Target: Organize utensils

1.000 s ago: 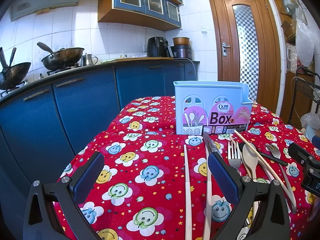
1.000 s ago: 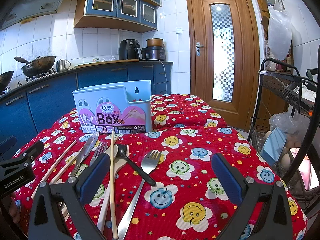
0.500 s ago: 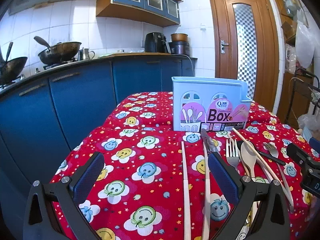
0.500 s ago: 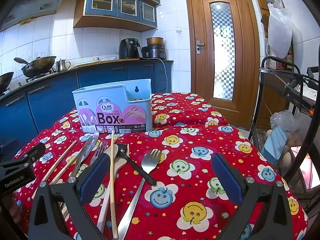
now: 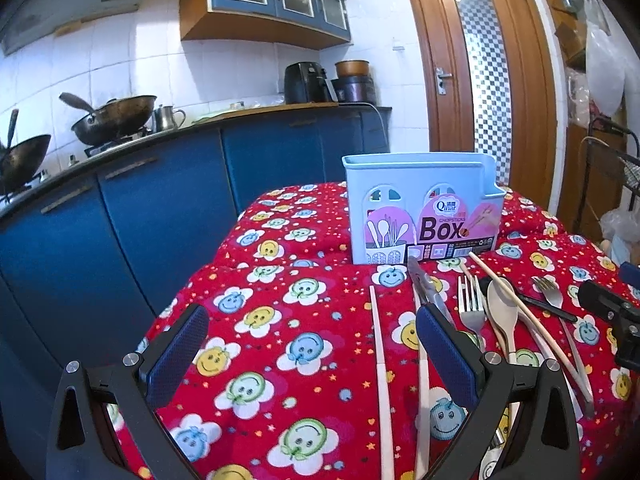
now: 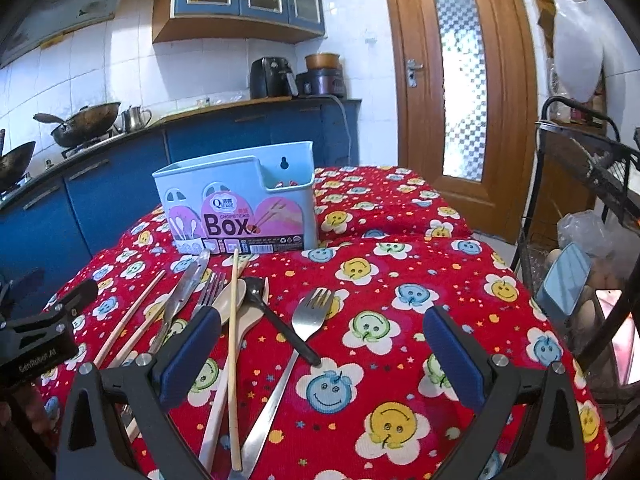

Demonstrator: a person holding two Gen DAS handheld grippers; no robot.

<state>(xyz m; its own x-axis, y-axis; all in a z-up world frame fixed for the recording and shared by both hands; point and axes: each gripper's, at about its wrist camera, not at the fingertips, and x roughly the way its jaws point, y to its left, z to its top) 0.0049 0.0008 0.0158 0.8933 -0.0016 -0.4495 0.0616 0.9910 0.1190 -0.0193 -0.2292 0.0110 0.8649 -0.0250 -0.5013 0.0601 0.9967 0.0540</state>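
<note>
Near the table's far edge stands the utensil box (image 6: 240, 208); utensils (image 6: 236, 312) lie scattered before it. Left gripper (image 5: 312, 344) and right gripper (image 6: 320, 344) both gape wide, empty.

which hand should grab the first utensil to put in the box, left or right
Probably right. The right tongs are open over the forks and spoons, with a fork lying between them. The left tongs are open too, mostly over bare cloth beside the chopsticks. The box stands straight ahead.

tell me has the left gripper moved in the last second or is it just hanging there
Yes. The left gripper has shifted a bit leftward: in its own view the blue utensil box sits farther right and slightly larger against the door than before. Its jaws are wide open.
</note>
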